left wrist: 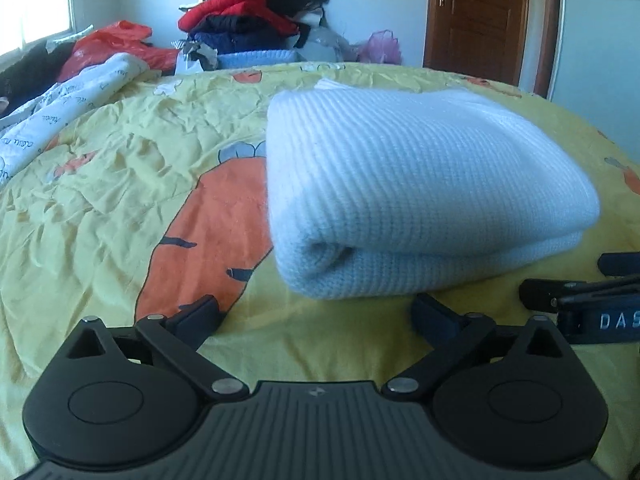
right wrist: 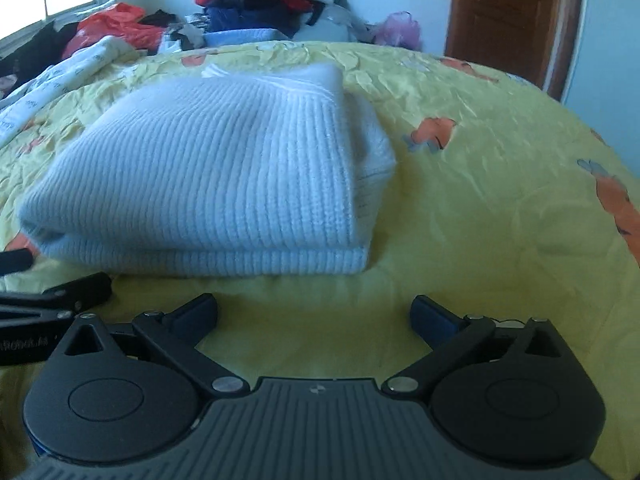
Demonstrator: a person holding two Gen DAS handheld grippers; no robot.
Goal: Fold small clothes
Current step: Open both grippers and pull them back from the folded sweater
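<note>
While both the left gripper [left wrist: 316, 312] and right gripper [right wrist: 314, 312] stand wide and empty, the folded pale-blue ribbed knit garment [left wrist: 420, 184] lies just ahead on the yellow carrot-print bedsheet [left wrist: 120, 184], seemingly soft, light and floppy, best pinched at its layered near edge.

The folded sweater [left wrist: 420, 184] is showing soft, ribbed pale-blue knit. Under it the bedsheet [left wrist: 100, 208] is lying as crinkled yellow printed cloth. The left gripper [left wrist: 316, 312] is looking like matt black plastic with shiny metal pins.
</note>
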